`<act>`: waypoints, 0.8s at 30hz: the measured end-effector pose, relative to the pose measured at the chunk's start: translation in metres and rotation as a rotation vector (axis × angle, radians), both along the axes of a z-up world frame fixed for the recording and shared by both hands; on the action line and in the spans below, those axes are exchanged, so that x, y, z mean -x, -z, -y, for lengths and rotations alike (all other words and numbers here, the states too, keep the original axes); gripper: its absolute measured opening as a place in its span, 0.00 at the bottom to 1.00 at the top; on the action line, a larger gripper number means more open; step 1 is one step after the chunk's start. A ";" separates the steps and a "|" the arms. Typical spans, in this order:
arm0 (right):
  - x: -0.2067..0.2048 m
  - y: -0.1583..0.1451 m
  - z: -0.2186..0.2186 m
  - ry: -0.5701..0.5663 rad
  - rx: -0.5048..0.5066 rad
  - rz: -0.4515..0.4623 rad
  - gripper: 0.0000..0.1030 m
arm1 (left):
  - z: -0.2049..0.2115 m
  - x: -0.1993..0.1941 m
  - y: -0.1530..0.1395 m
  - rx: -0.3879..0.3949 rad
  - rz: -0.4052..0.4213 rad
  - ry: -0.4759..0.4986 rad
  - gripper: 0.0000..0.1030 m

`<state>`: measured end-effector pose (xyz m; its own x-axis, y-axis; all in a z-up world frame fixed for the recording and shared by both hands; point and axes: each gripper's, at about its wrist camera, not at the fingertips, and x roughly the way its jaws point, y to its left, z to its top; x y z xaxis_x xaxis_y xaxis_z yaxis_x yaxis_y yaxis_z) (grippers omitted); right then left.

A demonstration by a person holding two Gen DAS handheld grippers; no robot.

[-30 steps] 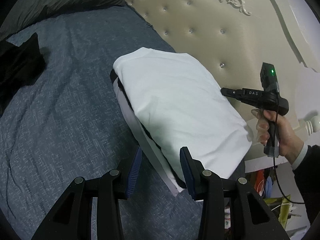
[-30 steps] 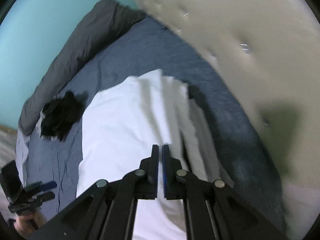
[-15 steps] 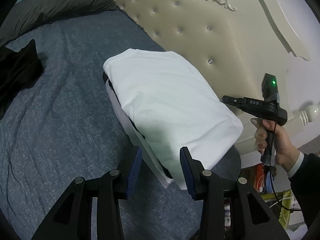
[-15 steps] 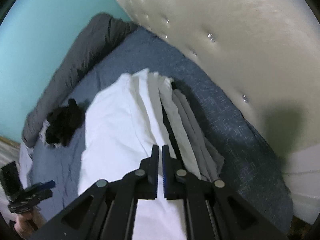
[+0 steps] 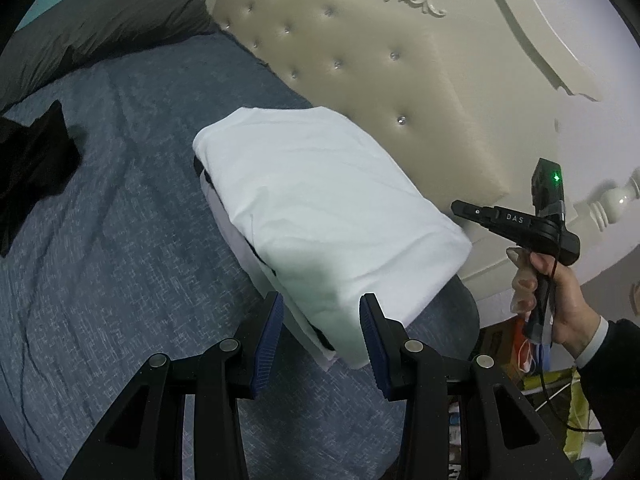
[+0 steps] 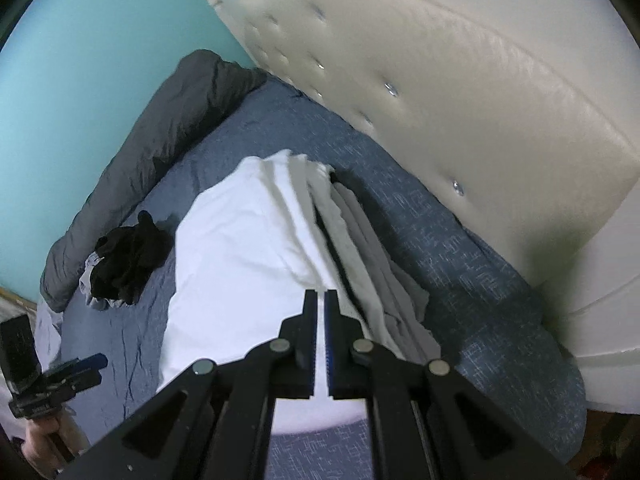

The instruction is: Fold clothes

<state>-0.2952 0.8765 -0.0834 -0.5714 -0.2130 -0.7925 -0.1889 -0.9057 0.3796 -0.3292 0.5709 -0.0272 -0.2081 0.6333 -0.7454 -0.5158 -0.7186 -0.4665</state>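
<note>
A folded white shirt (image 5: 320, 208) tops a stack of folded grey and white clothes (image 6: 360, 248) on the blue bedsheet (image 5: 120, 260), close to the headboard. My left gripper (image 5: 322, 312) is open, and the stack's near corner shows between its blue pads (image 5: 268, 344); I cannot tell whether they touch it. My right gripper (image 6: 320, 298) is shut with nothing held, hovering over the white shirt (image 6: 240, 264). In the left wrist view the right gripper (image 5: 464, 209) is held by a hand beside the stack's right end.
A crumpled black garment (image 6: 128, 256) lies on the sheet left of the stack, also visible at the left edge (image 5: 32, 160). A grey duvet roll (image 6: 160, 132) runs along the teal wall. The cream tufted headboard (image 5: 380, 60) stands behind. Clutter (image 5: 532, 360) sits past the bed's corner.
The right gripper has drawn back and lifted from the stack, staying shut. The left gripper stays open and has shifted slightly, so the stack's corner now sits between its fingers.
</note>
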 end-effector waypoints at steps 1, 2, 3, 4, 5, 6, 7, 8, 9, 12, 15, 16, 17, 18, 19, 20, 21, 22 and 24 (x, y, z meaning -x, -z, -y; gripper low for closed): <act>-0.003 -0.002 0.005 -0.001 -0.002 -0.007 0.03 | 0.001 -0.001 -0.001 -0.003 -0.005 0.003 0.41; -0.005 -0.004 0.011 -0.002 0.000 -0.016 0.03 | 0.002 -0.003 -0.001 -0.005 -0.010 0.006 0.41; -0.008 -0.005 0.017 -0.005 0.004 -0.027 0.03 | 0.003 -0.005 -0.002 -0.005 -0.014 0.009 0.41; -0.011 -0.005 0.023 -0.007 0.006 -0.035 0.03 | 0.005 -0.006 -0.002 -0.005 -0.019 0.012 0.41; -0.013 -0.006 0.029 -0.010 0.003 -0.041 0.03 | 0.006 -0.008 -0.002 -0.004 -0.023 0.015 0.42; -0.016 -0.006 0.035 -0.015 0.001 -0.046 0.03 | 0.008 -0.010 -0.003 -0.005 -0.027 0.016 0.42; -0.019 -0.007 0.041 -0.018 -0.004 -0.051 0.03 | 0.011 -0.011 -0.003 -0.006 -0.032 0.016 0.42; -0.022 -0.009 0.047 -0.019 -0.010 -0.057 0.03 | 0.013 -0.013 -0.003 -0.007 -0.036 0.016 0.42; -0.025 -0.010 0.053 -0.020 -0.017 -0.064 0.03 | 0.016 -0.014 -0.004 -0.008 -0.041 0.017 0.42; -0.035 -0.013 0.067 -0.018 -0.035 -0.080 0.03 | 0.024 -0.019 -0.005 -0.010 -0.056 0.020 0.42; -0.045 -0.015 0.081 -0.012 -0.048 -0.095 0.03 | 0.032 -0.023 -0.007 -0.012 -0.071 0.024 0.42; -0.048 -0.016 0.086 -0.009 -0.050 -0.100 0.03 | 0.035 -0.025 -0.007 -0.013 -0.076 0.025 0.42; -0.051 -0.017 0.090 -0.007 -0.053 -0.104 0.03 | 0.038 -0.026 -0.008 -0.014 -0.080 0.026 0.42; -0.055 -0.018 0.096 -0.004 -0.060 -0.110 0.03 | 0.040 -0.028 -0.008 -0.016 -0.084 0.027 0.42; -0.058 -0.019 0.101 -0.002 -0.066 -0.115 0.03 | 0.042 -0.030 -0.009 -0.017 -0.089 0.029 0.42; -0.061 -0.020 0.105 0.001 -0.071 -0.119 0.03 | 0.044 -0.031 -0.009 -0.019 -0.094 0.030 0.42; -0.064 -0.021 0.109 0.004 -0.075 -0.121 0.03 | 0.046 -0.033 -0.009 -0.022 -0.099 0.032 0.42; -0.067 -0.022 0.113 0.010 -0.078 -0.124 0.03 | 0.048 -0.035 -0.010 -0.025 -0.104 0.034 0.42; -0.073 -0.024 0.123 0.016 -0.083 -0.134 0.03 | 0.052 -0.038 -0.010 -0.030 -0.112 0.037 0.42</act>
